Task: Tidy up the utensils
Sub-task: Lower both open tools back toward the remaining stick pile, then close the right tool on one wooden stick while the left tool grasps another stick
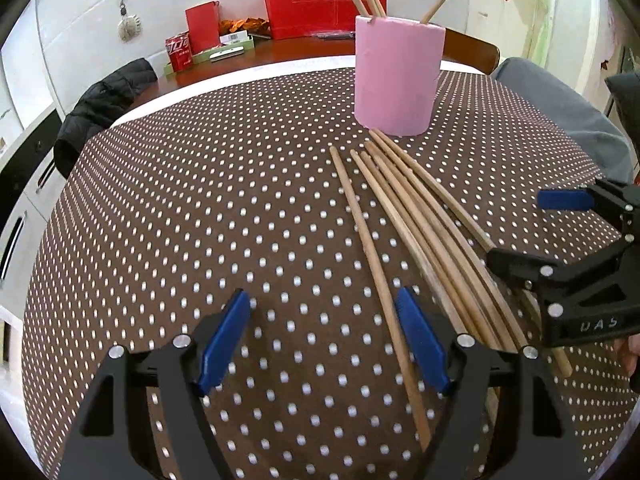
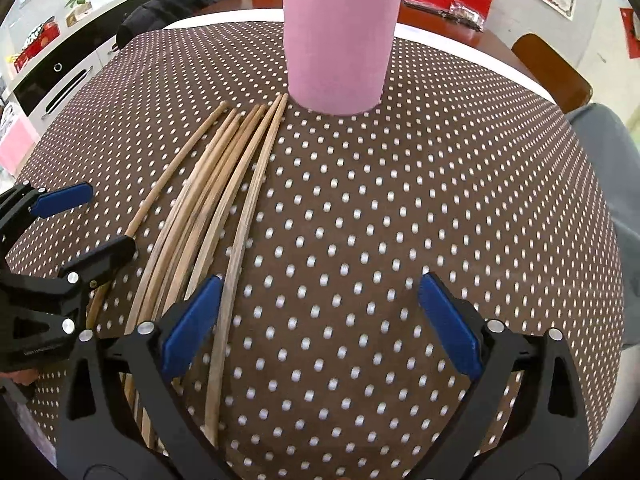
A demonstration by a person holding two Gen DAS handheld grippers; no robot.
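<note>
I am holding two grippers low over a worktop [image 1: 160, 200] covered in brown cloth with white dots. My left gripper [image 1: 324, 344] is wide and empty; one pale wooden chopstick [image 1: 376, 276] runs between its blue pads, touching neither as far as I can tell. My right gripper [image 2: 320, 324] is also wide and empty, with only bare cloth between its pads. Just beside its left pad lies the loose bundle of pale wooden chopsticks [image 2: 216, 184], fanned out and overlapping. Ahead of both grippers stands an upright pink cylindrical holder [image 2: 340, 40] with a few chopsticks already inside. I judge the risks to be these: closing on overlapping sticks may lift several or roll them away, and the two grippers, near each other, could collide.
</note>
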